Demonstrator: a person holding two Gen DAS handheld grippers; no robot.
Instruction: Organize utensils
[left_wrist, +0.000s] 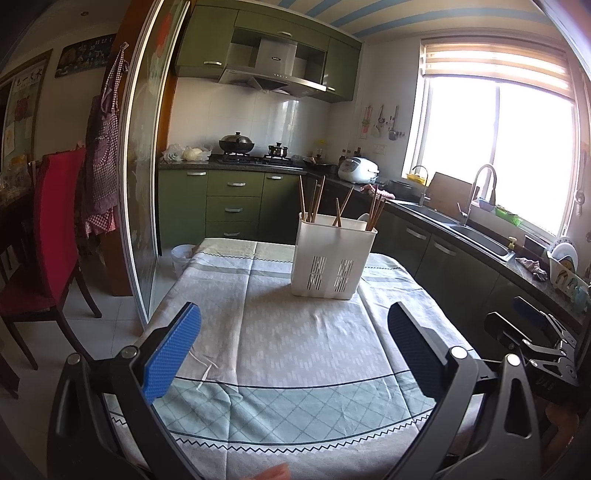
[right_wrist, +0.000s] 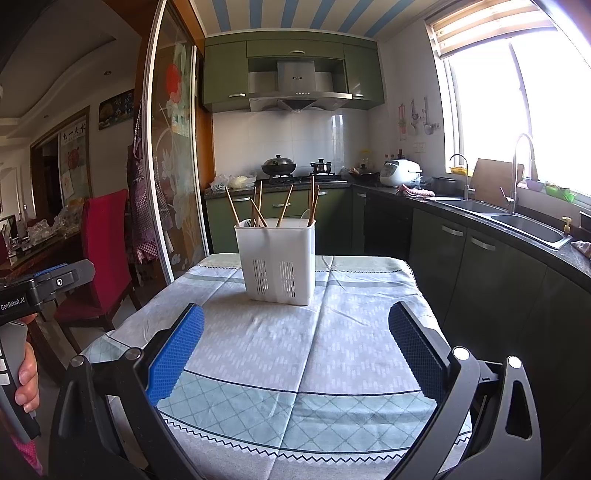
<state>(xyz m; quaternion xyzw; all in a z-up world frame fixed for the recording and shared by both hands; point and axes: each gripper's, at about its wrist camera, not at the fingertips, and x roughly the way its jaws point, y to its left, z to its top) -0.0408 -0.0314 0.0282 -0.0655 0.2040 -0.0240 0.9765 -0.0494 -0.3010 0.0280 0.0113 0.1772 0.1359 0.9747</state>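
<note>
A white plastic utensil holder (left_wrist: 332, 258) stands upright on the far part of the clothed table (left_wrist: 280, 354). Several wooden chopsticks (left_wrist: 314, 201) stick up out of it. It also shows in the right wrist view (right_wrist: 277, 258), with its chopsticks (right_wrist: 284, 205). My left gripper (left_wrist: 295, 354) is open and empty, above the near part of the table, well short of the holder. My right gripper (right_wrist: 295, 354) is open and empty too, at a similar distance. The right gripper's body shows at the right edge of the left wrist view (left_wrist: 532, 339).
A red chair (left_wrist: 48, 236) stands left of the table beside a glass sliding door (left_wrist: 144, 184). A dark counter with a sink (left_wrist: 476, 232) runs along the right. A white bin (left_wrist: 183, 256) sits on the floor beyond the table's far left corner.
</note>
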